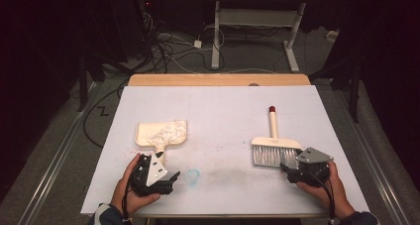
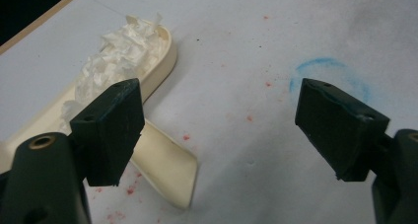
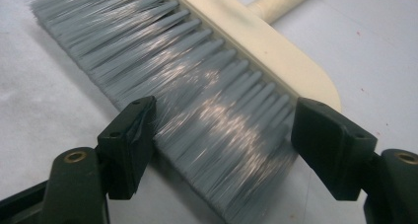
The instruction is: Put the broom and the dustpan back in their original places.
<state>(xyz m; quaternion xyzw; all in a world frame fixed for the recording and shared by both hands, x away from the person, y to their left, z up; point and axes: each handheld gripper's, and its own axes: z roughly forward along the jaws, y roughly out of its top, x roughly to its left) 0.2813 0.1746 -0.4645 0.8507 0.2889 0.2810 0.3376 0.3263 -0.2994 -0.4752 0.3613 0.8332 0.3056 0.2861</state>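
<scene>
While our right gripper (image 3: 222,135) straddles the grey bristles of the brush (image 1: 271,146) near the table's (image 1: 218,106) right edge, jaws spread and gripping nothing, our left gripper (image 2: 217,130) gapes unladen beside the dustpan's (image 1: 161,134) handle toward the left edge. We fear clamping soft bristles: they would splay, and the brush might twist or slip.

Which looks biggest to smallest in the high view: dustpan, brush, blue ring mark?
1. brush, counting its long handle
2. dustpan, close to the brush, so that order is unsure
3. blue ring mark, clearly smallest
</scene>
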